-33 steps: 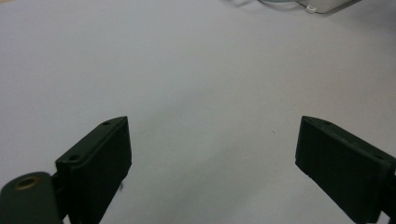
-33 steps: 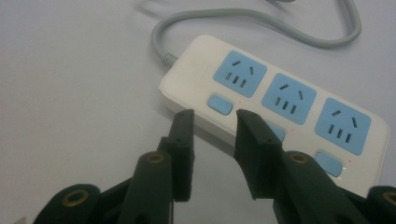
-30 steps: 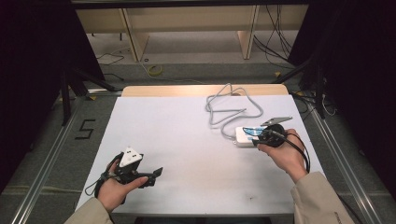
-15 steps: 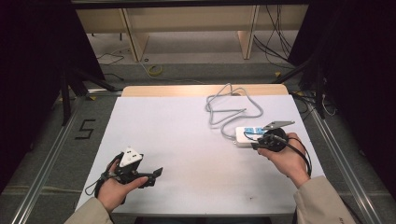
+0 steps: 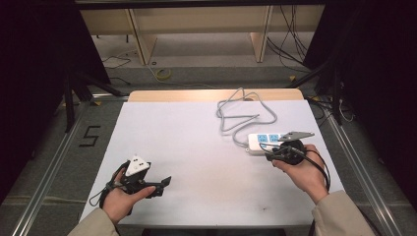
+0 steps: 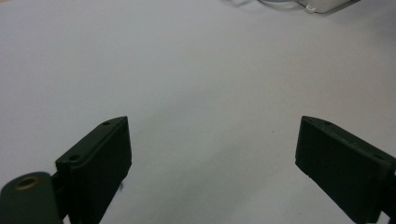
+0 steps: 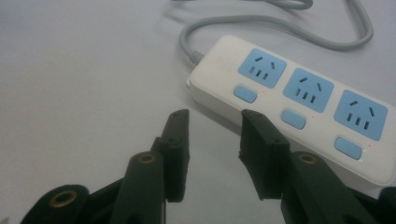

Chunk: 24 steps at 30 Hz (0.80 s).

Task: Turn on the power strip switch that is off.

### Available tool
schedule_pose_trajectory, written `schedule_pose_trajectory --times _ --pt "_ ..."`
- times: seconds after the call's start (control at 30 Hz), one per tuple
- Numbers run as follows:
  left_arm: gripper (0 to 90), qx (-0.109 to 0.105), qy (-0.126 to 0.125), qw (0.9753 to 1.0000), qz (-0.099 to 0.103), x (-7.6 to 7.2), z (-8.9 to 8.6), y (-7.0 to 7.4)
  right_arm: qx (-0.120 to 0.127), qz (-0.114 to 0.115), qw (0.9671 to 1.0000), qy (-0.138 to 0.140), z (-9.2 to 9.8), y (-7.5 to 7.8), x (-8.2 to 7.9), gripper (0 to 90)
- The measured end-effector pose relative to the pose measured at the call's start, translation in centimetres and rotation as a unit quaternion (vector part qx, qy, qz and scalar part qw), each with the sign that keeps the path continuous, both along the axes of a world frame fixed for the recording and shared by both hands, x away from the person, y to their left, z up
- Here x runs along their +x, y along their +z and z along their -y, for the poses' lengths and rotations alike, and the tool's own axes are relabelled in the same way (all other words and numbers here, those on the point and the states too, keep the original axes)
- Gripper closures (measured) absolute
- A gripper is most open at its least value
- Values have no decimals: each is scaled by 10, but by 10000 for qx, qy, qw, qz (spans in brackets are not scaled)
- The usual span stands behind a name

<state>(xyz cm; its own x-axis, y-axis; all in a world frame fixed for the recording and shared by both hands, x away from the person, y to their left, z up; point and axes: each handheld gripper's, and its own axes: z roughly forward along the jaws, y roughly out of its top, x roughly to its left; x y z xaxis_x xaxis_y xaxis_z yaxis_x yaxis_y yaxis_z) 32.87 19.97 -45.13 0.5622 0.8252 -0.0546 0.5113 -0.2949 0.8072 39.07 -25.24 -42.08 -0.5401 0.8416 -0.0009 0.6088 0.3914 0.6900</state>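
A white power strip (image 5: 259,141) with three blue sockets and blue switches lies at the right of the white table (image 5: 196,147); its grey cable (image 5: 241,115) loops toward the far edge. In the right gripper view, the power strip (image 7: 299,93) lies just ahead and to the right of my right gripper (image 7: 215,135), which is open with a narrow gap and nothing between the jaws. From above, my right gripper (image 5: 281,151) sits at the strip's near edge. My left gripper (image 5: 160,184) rests at the near left, its jaws wide open over bare table (image 6: 210,158).
Wooden shelf legs (image 5: 137,39) and loose cables (image 5: 290,29) lie on the floor beyond the table. A "5" mark (image 5: 90,136) is on the floor to the left. Metal rails (image 5: 364,167) run along both sides of the table.
My right gripper has drawn back slightly from over the power strip toward the near edge. The left gripper and the strip have stayed put.
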Motion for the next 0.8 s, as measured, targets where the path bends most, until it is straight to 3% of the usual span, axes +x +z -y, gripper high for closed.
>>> schedule_pose_trajectory --times 0.8 --pt "103 -76 -169 9998 -50 -3 4 0 436 368 9972 486 -8 -4 -31 525"
